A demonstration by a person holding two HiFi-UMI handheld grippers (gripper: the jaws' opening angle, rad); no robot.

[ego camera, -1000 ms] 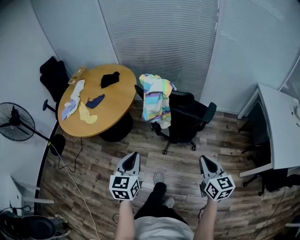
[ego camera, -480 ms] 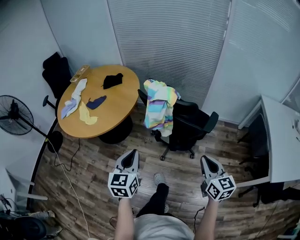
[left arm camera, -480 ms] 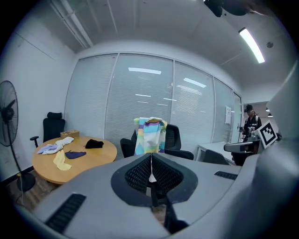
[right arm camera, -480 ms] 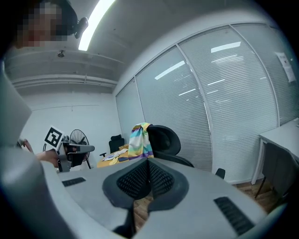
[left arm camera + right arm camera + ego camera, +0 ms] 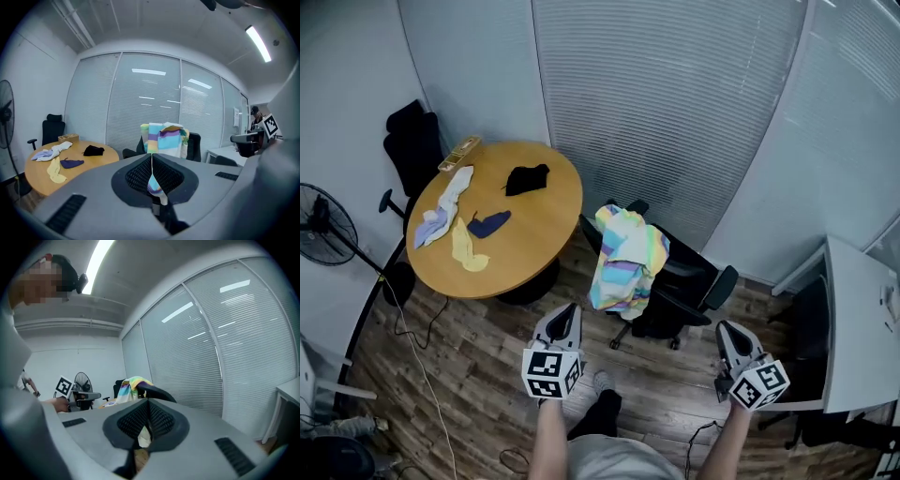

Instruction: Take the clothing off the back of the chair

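Observation:
A pastel striped garment (image 5: 625, 260) hangs over the back of a black office chair (image 5: 680, 296) in the middle of the head view. The same garment (image 5: 164, 138) shows straight ahead in the left gripper view, and the garment (image 5: 130, 386) appears at left of centre in the right gripper view. My left gripper (image 5: 565, 315) is shut and empty, a short way in front of the chair. Off to the chair's right, my right gripper (image 5: 730, 331) is shut too and holds nothing.
A round wooden table (image 5: 553, 220) stands left of the chair with several small cloths (image 5: 439, 206) on it. A second black chair (image 5: 412, 147) and a floor fan (image 5: 317, 227) are at far left. A white desk (image 5: 857, 315) is at right. Blinds cover the walls behind.
Both grippers and the camera have moved forward toward the chair, which now sits lower and closer in the head view. Both grippers have stayed shut.

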